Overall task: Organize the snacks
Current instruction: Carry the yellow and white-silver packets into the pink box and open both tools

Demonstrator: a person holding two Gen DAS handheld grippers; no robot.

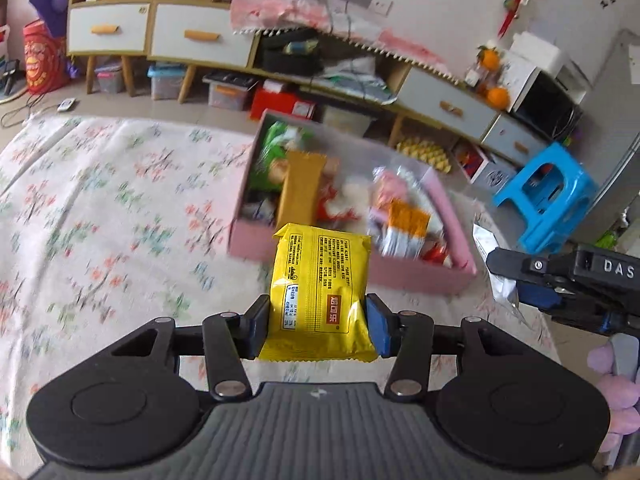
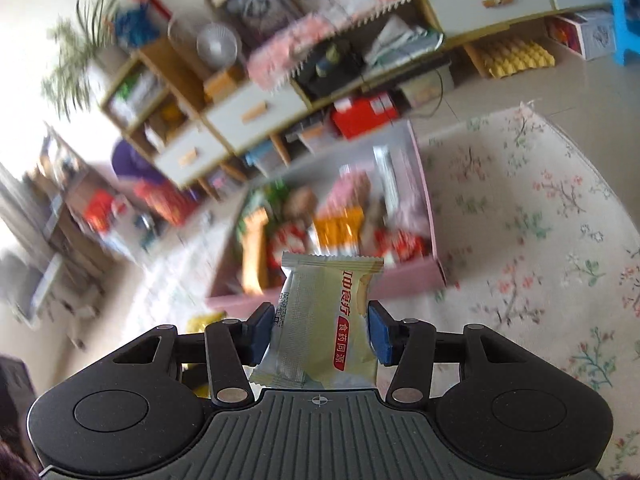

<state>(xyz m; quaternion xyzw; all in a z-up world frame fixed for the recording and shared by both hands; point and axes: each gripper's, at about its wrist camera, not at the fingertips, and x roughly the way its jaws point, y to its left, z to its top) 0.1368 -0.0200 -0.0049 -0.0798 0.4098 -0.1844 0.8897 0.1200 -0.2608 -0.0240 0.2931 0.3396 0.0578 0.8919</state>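
Observation:
My left gripper (image 1: 319, 326) is shut on a yellow snack packet (image 1: 320, 288) and holds it above the floral cloth, just short of the pink box (image 1: 420, 278). The box holds several snack packets, among them a mustard-coloured bar (image 1: 302, 190). My right gripper (image 2: 320, 330) is shut on a pale silver and yellow snack packet (image 2: 326, 316), also in front of the pink box (image 2: 400, 280). The right gripper shows in the left wrist view (image 1: 532, 280) at the right edge with the silver packet (image 1: 490, 248) in it.
A floral cloth (image 1: 100, 220) covers the surface under the box. Behind stand low cabinets with white drawers (image 1: 200, 38), storage bins (image 1: 228, 94), a red box (image 1: 280, 104) and a blue plastic stool (image 1: 548, 196) at the right.

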